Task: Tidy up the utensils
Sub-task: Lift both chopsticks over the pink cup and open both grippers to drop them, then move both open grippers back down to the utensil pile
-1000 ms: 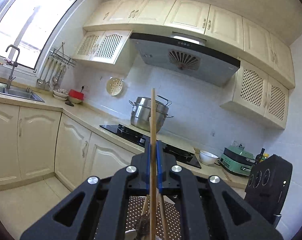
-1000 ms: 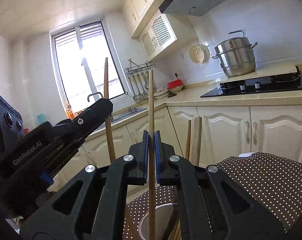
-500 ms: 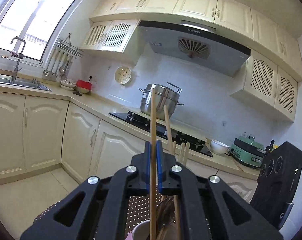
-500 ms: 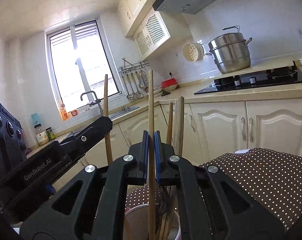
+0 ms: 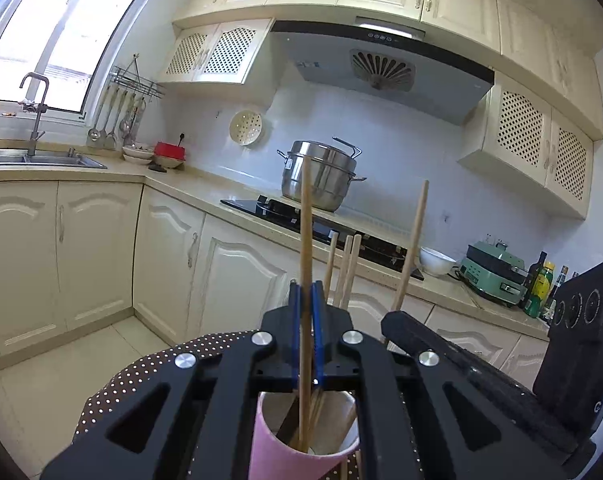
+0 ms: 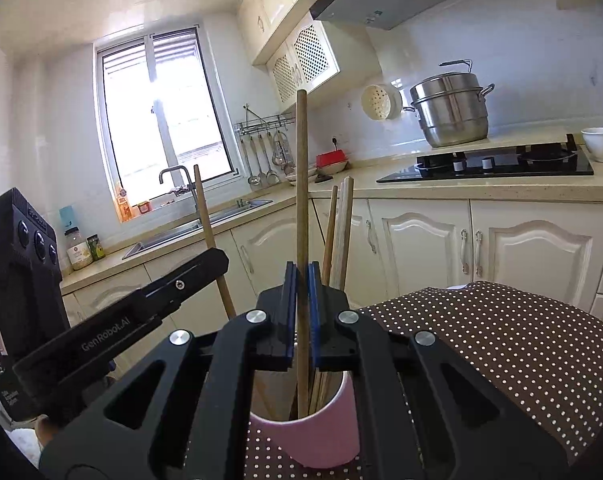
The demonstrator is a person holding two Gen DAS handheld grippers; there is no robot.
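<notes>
A pink cup [image 5: 301,444] stands on a brown polka-dot cloth [image 5: 149,376] and holds several wooden chopsticks [image 5: 345,272]. My left gripper [image 5: 306,292] is shut on one chopstick [image 5: 305,220], upright, its lower end inside the cup. My right gripper [image 6: 301,276] is shut on another chopstick [image 6: 301,168], also upright with its lower end in the cup [image 6: 321,436]. Each gripper shows in the other's view: the right one [image 5: 461,364] with its chopstick [image 5: 413,240], the left one [image 6: 141,316] with its chopstick [image 6: 207,232].
The cloth [image 6: 501,344] covers a round table. Cream cabinets and a counter run behind with a sink [image 5: 29,158], a black hob [image 5: 325,228], a steel pot [image 5: 321,174], a white bowl [image 5: 435,260] and a green appliance [image 5: 495,276].
Both grippers have come down with their chopsticks. The chopsticks' lower ends now sit inside the pink cup, which has come into fuller view beneath the fingers.
</notes>
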